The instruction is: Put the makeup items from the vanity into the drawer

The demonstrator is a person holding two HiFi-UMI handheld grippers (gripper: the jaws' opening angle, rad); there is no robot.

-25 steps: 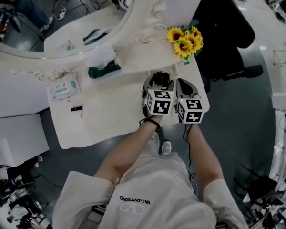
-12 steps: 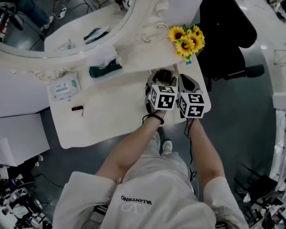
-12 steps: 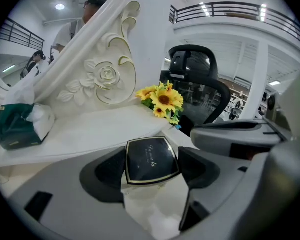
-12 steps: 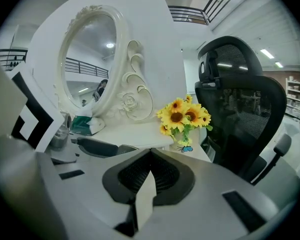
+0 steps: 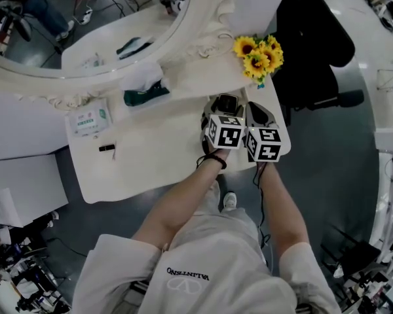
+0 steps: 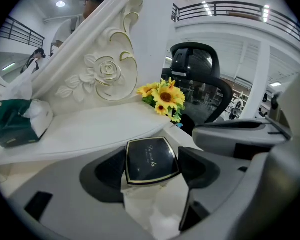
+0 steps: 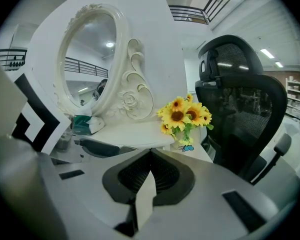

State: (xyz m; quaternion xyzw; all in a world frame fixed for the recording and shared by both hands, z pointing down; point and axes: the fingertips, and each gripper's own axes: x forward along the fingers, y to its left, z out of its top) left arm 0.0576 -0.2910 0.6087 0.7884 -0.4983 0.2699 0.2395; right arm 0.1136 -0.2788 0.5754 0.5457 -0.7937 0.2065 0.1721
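Note:
A black square compact (image 6: 151, 160) with a gold rim sits between the pads of my left gripper (image 6: 152, 168), which is shut on it. In the head view the compact (image 5: 226, 103) is held over the right part of the white vanity top (image 5: 157, 159), in front of the left gripper (image 5: 226, 110). My right gripper (image 5: 259, 115) is right beside it, and in its own view the right gripper (image 7: 150, 173) has its pads pressed together with nothing between them. A small black makeup item (image 5: 106, 148) lies on the left of the vanity top. No drawer shows in any view.
A green tissue box (image 5: 145, 94) and a pack of wipes (image 5: 88, 119) lie below the oval mirror (image 5: 85, 38). Sunflowers (image 5: 259, 57) stand at the vanity's right corner. A black office chair (image 5: 314, 44) is just beyond that corner.
Both grippers, with the compact in the left one, have edged slightly to the right. Over the last half second they have stayed nearly still.

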